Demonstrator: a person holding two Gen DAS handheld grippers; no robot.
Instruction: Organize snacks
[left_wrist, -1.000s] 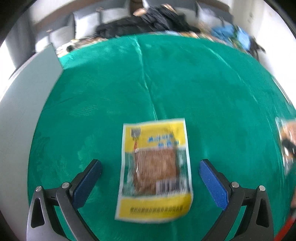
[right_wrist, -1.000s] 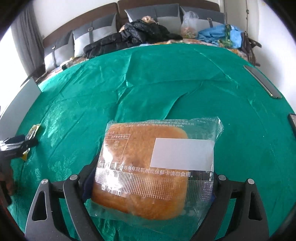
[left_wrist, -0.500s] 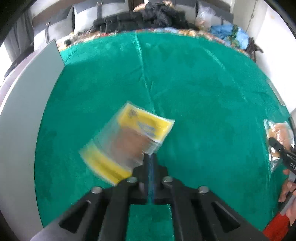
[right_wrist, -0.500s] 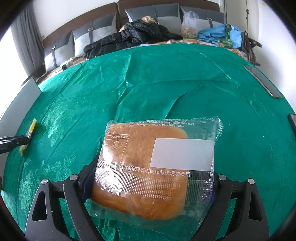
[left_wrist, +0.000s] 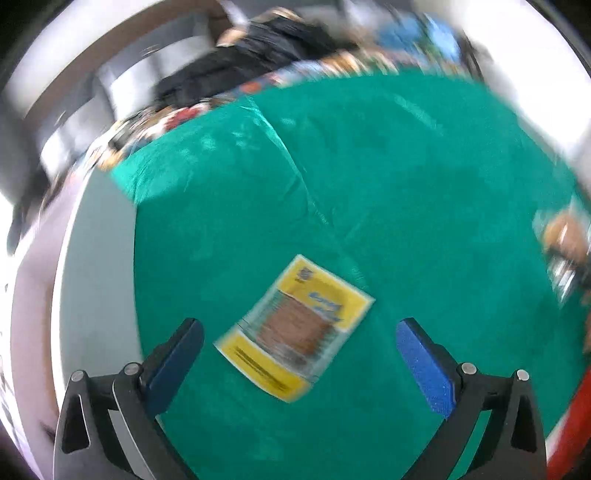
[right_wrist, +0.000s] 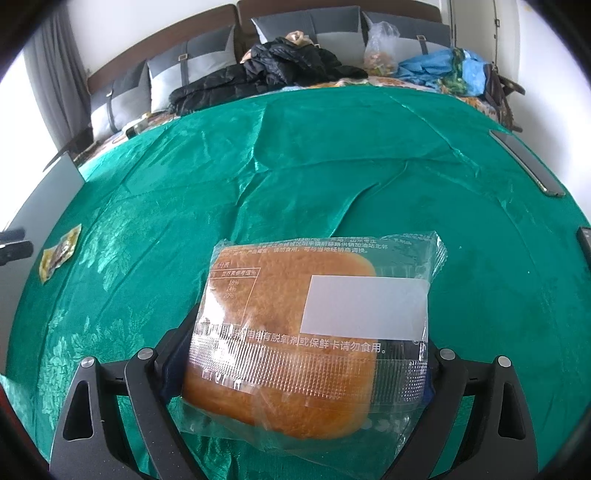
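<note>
The right gripper (right_wrist: 303, 373) hugs the bread bag (right_wrist: 306, 332) from both sides; keep that squeeze soft so the bread stays puffy. The left gripper (left_wrist: 299, 354) has just been opening, nothing between its jaws. The yellow snack packet (left_wrist: 295, 328) lies flat on the green cloth (left_wrist: 406, 192) below it, crooked. Line it up straight next.

place: a home bedroom | signs: padded headboard (right_wrist: 332, 22) and grey pillows (right_wrist: 199, 74) are standing behind — black jacket (right_wrist: 280, 70) is lying on the bed under a green cloth (right_wrist: 332, 155)
</note>
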